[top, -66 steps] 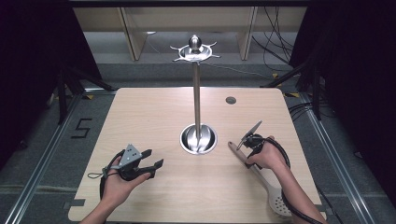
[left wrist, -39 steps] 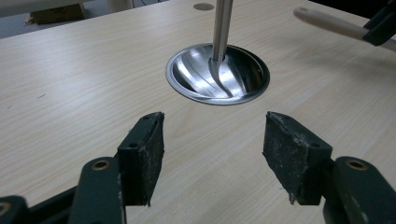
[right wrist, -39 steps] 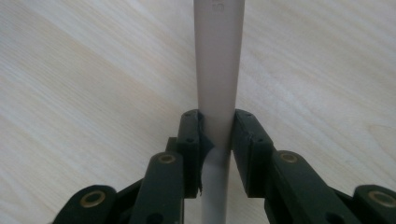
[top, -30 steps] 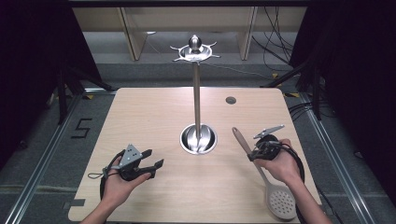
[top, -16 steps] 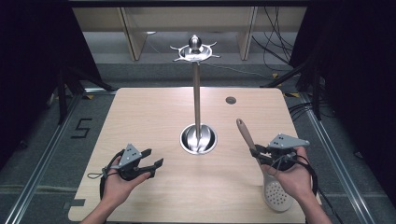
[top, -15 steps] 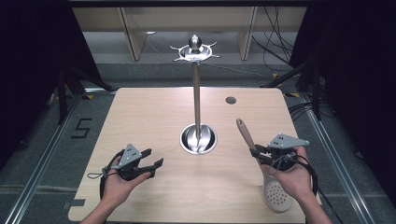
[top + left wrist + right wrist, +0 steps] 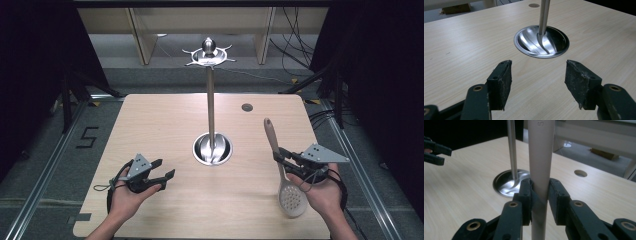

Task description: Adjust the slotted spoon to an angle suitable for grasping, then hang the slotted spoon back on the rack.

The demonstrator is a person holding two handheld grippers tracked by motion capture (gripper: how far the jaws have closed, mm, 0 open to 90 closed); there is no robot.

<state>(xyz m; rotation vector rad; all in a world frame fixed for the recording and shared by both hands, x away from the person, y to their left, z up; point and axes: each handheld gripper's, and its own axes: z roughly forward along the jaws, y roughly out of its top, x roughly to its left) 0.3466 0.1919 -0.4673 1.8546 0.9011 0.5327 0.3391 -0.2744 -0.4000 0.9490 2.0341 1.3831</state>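
Left gripper [image 7: 159,170] resting low at the near left of the table [image 7: 165,120], jaws spread wide with nothing between them, pads [image 7: 500,82] hanging just above bare wood and aimed toward the middle. At the centre, a tall metal stand [image 7: 210,90]: round shiny base [image 7: 541,41] on the tabletop, thin pole rising to a crown of hooks [image 7: 208,54] at the far top, every hook bare as far as could be told. Further right, a slotted spoon [image 7: 280,165] raised off the table, handle tip pointing far and up, perforated bowl hanging near and low beside the right hand [image 7: 322,192]. Right gripper [image 7: 284,159] pinched on the handle [image 7: 541,157], both pads pressed flat against its sides about midway along, handle standing upright between them. A small round hole [image 7: 247,107] in the tabletop at the far right. Judged from this: pick-up done, spoon firmly gripped and lifted; left to do, probably carrying it up and across to the crown and hanging its handle end on a hook, then letting go. Spoon well apart from the hooks, so roughly the first half finished.
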